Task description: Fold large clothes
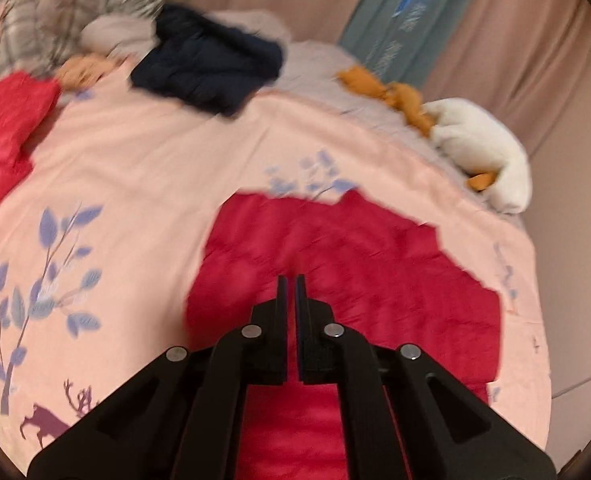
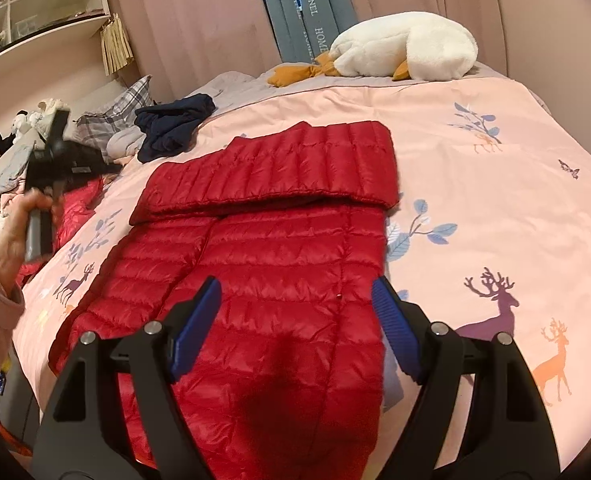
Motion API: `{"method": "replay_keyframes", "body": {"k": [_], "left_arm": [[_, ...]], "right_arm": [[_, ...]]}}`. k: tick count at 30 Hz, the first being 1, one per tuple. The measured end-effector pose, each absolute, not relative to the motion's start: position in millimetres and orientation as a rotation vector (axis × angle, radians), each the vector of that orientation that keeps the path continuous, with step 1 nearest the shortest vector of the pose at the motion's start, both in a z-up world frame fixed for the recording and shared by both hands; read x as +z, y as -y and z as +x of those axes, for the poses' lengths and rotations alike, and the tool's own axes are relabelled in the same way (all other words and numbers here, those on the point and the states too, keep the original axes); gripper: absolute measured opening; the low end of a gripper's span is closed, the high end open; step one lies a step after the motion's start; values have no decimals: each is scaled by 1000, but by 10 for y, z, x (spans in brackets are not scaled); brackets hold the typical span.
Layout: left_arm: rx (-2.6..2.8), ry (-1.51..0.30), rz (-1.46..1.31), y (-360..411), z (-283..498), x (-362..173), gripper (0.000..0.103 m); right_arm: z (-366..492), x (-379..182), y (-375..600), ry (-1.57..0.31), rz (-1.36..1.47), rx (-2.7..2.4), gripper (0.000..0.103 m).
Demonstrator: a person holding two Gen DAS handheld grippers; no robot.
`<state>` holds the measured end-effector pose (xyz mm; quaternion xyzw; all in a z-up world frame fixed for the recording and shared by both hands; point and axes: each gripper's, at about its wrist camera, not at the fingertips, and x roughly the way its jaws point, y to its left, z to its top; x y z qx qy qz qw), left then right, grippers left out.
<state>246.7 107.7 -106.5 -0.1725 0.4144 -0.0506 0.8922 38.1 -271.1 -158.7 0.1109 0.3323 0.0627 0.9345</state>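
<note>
Jacket (image 2: 263,248) lies lengthwise away from right tool (image 2: 295,320) — released; left tool (image 1: 291,280) clenched, empty.

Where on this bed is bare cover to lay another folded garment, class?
Free: pink deer-print duvet between the red quilted down jacket and white plush goose. Crowded: the pillow end, with a crumpled navy garment and plaid pillow.
</note>
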Motion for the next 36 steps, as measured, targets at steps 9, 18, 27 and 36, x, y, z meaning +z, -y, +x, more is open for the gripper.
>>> {"method": "replay_keyframes", "body": {"k": [9, 18, 27, 36], "left_arm": [[-237, -925, -423, -916, 2538, -1379, 63], [-192, -1053, -300, -526, 2900, -1821, 34], [-77, -964, -191, -608, 2788, -1634, 9], [-62, -984, -136, -886, 2640, -1697, 35]], "right_arm": [[447, -1651, 2632, -714, 219, 114, 81], [460, -1680, 2571, -729, 195, 117, 81], [465, -1697, 2628, -731, 217, 104, 81], [520, -1719, 2611, -739, 224, 123, 82]]}}
